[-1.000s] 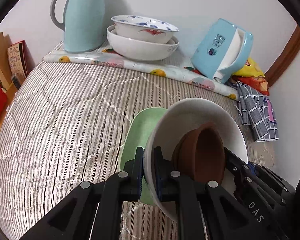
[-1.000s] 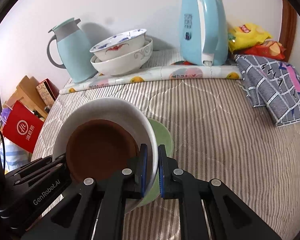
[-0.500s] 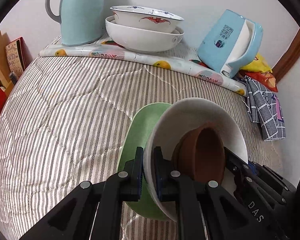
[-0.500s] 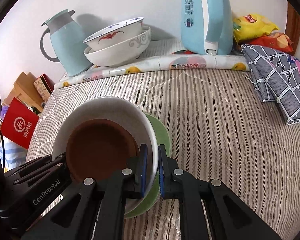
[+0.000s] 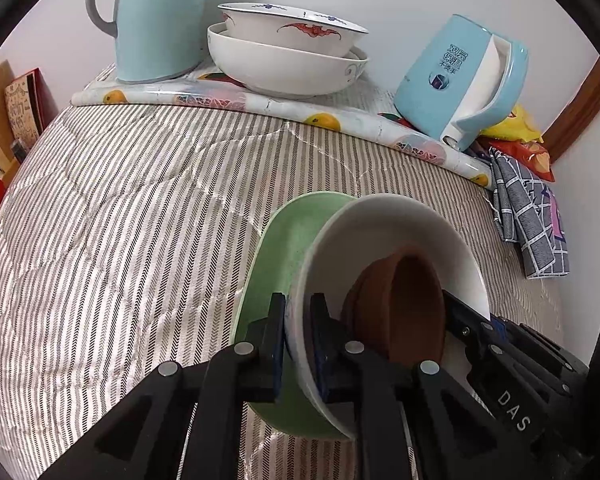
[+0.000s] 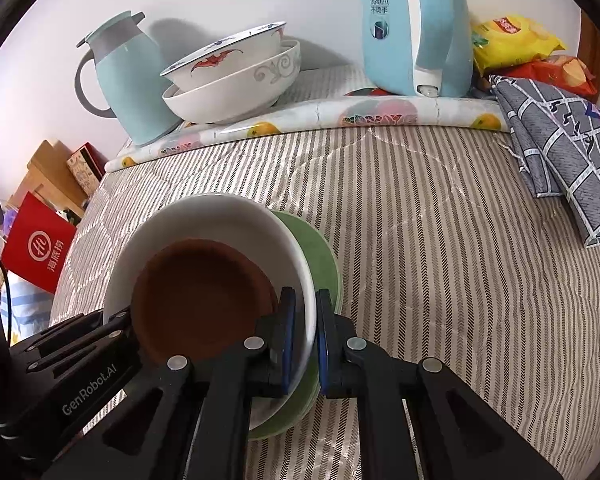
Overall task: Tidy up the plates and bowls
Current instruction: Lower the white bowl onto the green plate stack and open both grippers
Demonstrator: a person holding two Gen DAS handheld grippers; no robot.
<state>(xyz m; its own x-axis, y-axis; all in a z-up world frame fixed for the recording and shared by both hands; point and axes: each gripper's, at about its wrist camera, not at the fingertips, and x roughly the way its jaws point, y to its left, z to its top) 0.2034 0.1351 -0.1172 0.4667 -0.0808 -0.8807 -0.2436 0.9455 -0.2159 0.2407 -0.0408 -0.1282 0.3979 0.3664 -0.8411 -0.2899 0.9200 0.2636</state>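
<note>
Free room and obstacles. The striped quilt (image 5: 112, 248) lies bare across its middle and left part, open for passage in front of the stacked white bowl (image 5: 384, 240) on the green plate (image 5: 276, 256). Along the far edge a fruit-print mat (image 6: 340, 120) carries a row of obstacles: pale blue jug (image 5: 156, 20), two nested bowls (image 5: 284, 60) and blue kettle (image 6: 416, 28), close together against the wall. At the right, a checked cloth (image 6: 560, 152) and snack bags (image 6: 516, 44) fill the corner. Boxes (image 6: 40, 236) stand beyond the left edge.
</note>
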